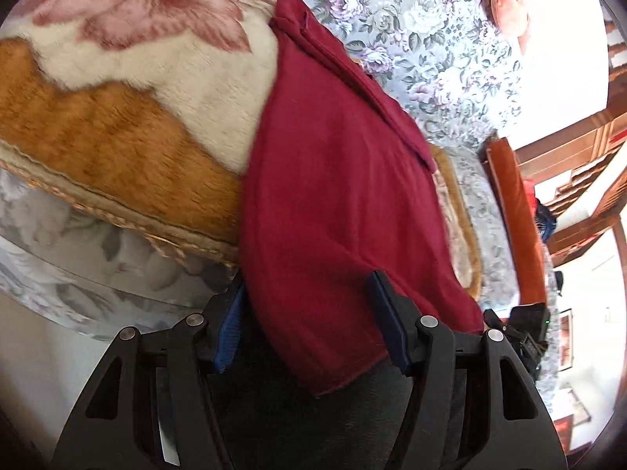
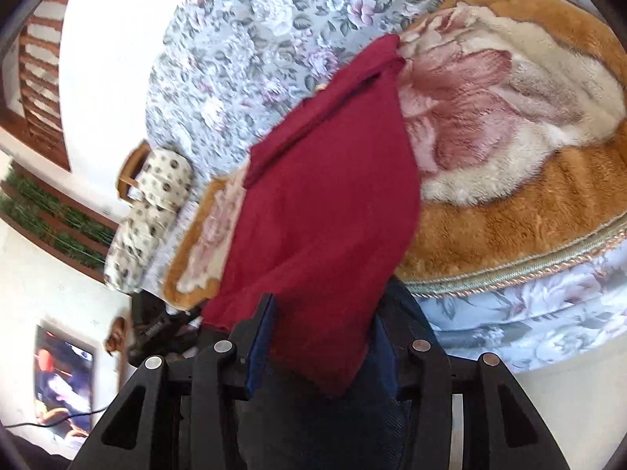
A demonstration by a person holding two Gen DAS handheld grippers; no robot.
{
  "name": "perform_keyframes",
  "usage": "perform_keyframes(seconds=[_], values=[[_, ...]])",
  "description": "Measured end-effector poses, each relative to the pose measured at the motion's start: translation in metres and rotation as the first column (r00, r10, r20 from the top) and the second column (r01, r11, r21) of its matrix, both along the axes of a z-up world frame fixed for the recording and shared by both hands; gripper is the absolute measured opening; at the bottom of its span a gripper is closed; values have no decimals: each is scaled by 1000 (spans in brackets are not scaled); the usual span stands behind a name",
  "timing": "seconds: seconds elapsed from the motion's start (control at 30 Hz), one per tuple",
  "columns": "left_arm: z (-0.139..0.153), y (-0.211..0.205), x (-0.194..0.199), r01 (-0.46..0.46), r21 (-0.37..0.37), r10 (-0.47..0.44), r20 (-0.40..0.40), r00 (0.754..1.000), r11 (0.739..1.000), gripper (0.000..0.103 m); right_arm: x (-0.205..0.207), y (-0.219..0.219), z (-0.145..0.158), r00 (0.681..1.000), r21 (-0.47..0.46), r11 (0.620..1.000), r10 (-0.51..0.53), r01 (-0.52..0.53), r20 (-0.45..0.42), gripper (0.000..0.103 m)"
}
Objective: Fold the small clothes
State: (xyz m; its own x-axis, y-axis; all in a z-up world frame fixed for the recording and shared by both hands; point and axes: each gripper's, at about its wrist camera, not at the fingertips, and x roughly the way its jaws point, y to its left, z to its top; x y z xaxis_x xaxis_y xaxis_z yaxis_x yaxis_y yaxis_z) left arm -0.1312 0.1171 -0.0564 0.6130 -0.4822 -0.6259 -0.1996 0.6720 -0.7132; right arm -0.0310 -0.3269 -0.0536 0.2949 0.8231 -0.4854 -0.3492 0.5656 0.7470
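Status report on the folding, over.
Left tool open, right tool open, dark red garment hanging between the fingers of each. Garment lies across the plush floral blanket, near corner over the bed edge. Nothing blocking.

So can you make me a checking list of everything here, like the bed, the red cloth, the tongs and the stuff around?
Surface: a bed with a floral sheet and a plush orange-and-white flower blanket on top.
Job's things: one dark red cloth, folded over, lying across the blanket with its near edge hanging off the bed.
Clutter: a dotted cream bundle on the bed's edge.
Tongs: left tongs open, cloth edge between them; right tongs open, cloth draped between them, not pressed.
Cables: a thin dark cable below a lit screen.
Surroundings: wooden bed frame, white walls, wooden stair rails.
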Motion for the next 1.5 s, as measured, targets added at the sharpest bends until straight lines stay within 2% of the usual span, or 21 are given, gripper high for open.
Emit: perform_keyframes(seconds=[0.17,0.2,0.23,0.33,0.37,0.53,0.6,0.77,0.8,0.83,0.93,0.97,1.0,1.07,1.2,1.33,1.43,1.5], values=[[2,0,-4,-9,-67,11,39,999,998,59,-5,-6,-1,999,144,989,35,-34,-4,45],[3,1,-6,-8,-86,12,49,999,996,57,-7,-6,-2,999,151,988,42,-41,-6,45],[4,1,-8,-12,-101,18,59,998,995,50,-9,-7,-4,999,159,986,44,-42,-8,45],[9,-1,-10,-14,-84,20,77,997,996,25,-11,-13,-9,998,223,974,49,-41,-33,44],[10,-2,-9,-11,-69,17,78,997,998,22,-10,-14,-10,998,244,969,52,-40,-42,40],[11,-5,-6,-10,-28,12,84,996,1000,22,-2,-19,-24,991,381,925,63,-13,-121,23],[13,-9,-4,-3,4,3,92,996,1000,22,-4,-17,-20,994,351,936,52,-16,-93,23],[13,-12,0,0,52,-5,81,997,999,20,-6,-7,-8,999,210,977,29,-26,-13,22],[15,-13,0,-5,75,-1,87,996,997,14,-6,-6,-5,1000,172,985,14,-15,9,20],[18,-15,-2,-12,107,2,94,996,994,8,-9,-5,1,999,129,992,0,-5,41,12],[33,-21,-11,-44,209,16,133,991,977,5,-21,-1,24,984,-24,1000,-11,16,177,8],[38,-22,-15,-46,228,12,147,989,973,5,-32,-1,42,966,-82,997,16,5,259,8],[45,-25,-22,-51,254,8,169,986,966,5,-32,-1,42,966,-82,997,16,5,259,8],[61,-29,-38,-65,279,1,222,975,958,5,-42,-2,57,949,-116,993,41,-5,312,7],[88,-32,-71,-84,254,2,310,951,963,5,-66,-14,81,919,-140,989,106,-56,380,7],[101,-33,-99,-86,201,14,336,942,976,5,-94,-25,99,915,-135,985,155,-111,373,7],[101,-31,-108,-85,88,51,336,941,992,5,-105,-39,102,928,-67,985,171,-157,331,7],[102,-28,-101,-104,31,88,336,938,994,5,-100,-47,102,941,-10,989,145,-150,306,7]])
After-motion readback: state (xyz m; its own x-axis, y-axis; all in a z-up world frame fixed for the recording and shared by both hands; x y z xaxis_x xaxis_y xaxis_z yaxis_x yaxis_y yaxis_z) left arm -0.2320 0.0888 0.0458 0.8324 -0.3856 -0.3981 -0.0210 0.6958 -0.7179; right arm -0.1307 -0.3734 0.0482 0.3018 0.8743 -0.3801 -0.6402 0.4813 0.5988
